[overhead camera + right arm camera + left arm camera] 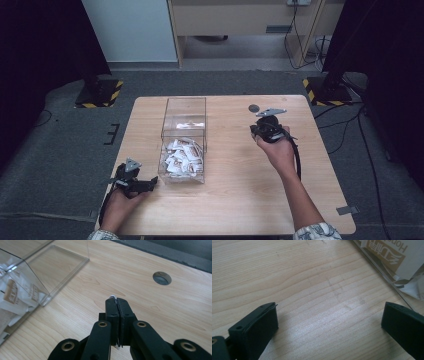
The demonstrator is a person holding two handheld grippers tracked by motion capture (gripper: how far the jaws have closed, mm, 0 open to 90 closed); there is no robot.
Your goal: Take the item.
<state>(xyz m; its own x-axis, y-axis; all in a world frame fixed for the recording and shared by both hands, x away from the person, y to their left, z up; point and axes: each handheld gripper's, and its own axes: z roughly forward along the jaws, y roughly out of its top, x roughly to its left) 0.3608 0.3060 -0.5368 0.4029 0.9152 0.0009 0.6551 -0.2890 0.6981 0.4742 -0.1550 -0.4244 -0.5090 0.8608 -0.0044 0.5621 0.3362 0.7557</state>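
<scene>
Here, your right gripper (117, 302), right of the clear box (184, 142), is clenched on a thin white sliver, seemingly a sachet (113, 296) just drawn from it. More white sachets (182, 157) fill the box's near compartment. Your left gripper (150, 183) rests wide open beside its near-left corner. Likely next: set the sachet down.

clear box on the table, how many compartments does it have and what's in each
2. The clear box has a near compartment holding a heap of white sachets, and a far compartment that looks nearly bare; its front is lost in glare, so something may be hidden.
</scene>
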